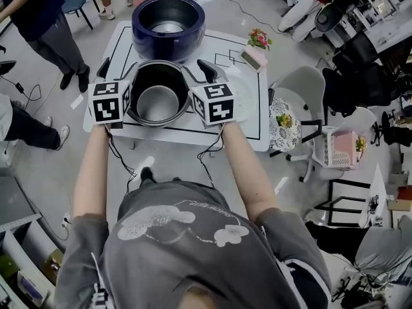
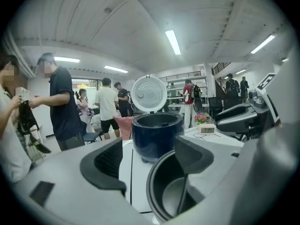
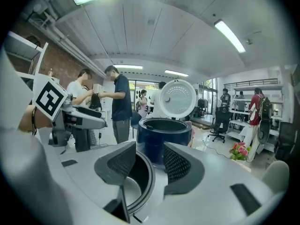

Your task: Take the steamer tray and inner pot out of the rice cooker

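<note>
The dark blue rice cooker stands at the table's far end with its white lid up and its well bare. In front of it on the table sits the dark inner pot, upright. My left gripper hangs open at the pot's left rim, one finger over the inside and one outside, touching nothing. My right gripper is open the same way over the right rim. In the gripper views the pot lies just below the spread fingers. A pale round shape right of the pot may be the steamer tray.
The white table has black lines marked on it. A small clock with pink flowers stands at its far right. People stand at the left. White chairs are close to the table's right side.
</note>
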The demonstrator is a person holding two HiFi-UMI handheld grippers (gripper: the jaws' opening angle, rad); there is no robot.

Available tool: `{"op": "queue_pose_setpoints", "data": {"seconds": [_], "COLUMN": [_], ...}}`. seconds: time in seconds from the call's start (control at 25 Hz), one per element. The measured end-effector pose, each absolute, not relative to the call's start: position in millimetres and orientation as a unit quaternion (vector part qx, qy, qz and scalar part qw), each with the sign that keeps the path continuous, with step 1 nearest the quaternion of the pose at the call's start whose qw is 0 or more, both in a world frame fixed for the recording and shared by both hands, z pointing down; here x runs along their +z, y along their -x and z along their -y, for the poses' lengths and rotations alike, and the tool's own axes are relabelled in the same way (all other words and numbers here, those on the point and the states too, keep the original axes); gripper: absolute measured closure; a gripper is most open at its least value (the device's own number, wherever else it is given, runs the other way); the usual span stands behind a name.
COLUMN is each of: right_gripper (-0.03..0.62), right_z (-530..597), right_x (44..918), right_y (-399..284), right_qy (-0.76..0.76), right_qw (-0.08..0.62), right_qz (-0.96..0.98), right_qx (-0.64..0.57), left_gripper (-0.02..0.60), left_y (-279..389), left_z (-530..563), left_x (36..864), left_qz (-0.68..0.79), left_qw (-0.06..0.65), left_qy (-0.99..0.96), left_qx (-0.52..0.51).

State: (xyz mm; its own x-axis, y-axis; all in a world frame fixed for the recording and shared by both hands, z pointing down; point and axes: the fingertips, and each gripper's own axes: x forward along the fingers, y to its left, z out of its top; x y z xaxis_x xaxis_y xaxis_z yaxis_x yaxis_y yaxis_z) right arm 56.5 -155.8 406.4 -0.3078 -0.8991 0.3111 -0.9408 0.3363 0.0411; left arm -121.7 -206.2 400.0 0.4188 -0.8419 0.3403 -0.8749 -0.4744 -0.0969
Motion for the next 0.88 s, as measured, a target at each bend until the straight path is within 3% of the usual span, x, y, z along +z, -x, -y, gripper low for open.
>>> {"op": "queue_pose_setpoints", "data": {"seconds": [0.32,0.44,0.6,0.76,0.88], "right_gripper": [0.499,0.548,0.566,0.568,0.568], "right_z": [123.8,111.9,93.5,81.9,78.6], "right_x": [370.4,363.7,364.5,367.9,368.0], "right_y": [-78.3,-91.2,-100.9,-112.4,-120.2], "right_qy": [-0.58,-0.586,-0.571,-0.564,-0.564], "right_qw": [0.076,0.047,0.027,0.031,0.037], "right_qz": [0.81,0.809,0.82,0.824,0.825], "right_qx": [0.034,0.026,0.036,0.032,0.024], "left_gripper": [0.243,0.377,0.402,0.522,0.562], "left_y": [106.6,102.0,95.1,91.3,84.4], "left_z": [151.5,127.1,98.3,82.9,78.8], "left_x": [350.3,347.5,355.2,360.5,362.3], "left_qz": [0.541,0.552,0.56,0.576,0.579], "left_qw": [-0.036,-0.044,-0.041,-0.03,-0.025], "left_qy": [-0.831,-0.827,-0.823,-0.812,-0.809], "left_qx": [0.123,0.102,0.087,0.09,0.096]}}
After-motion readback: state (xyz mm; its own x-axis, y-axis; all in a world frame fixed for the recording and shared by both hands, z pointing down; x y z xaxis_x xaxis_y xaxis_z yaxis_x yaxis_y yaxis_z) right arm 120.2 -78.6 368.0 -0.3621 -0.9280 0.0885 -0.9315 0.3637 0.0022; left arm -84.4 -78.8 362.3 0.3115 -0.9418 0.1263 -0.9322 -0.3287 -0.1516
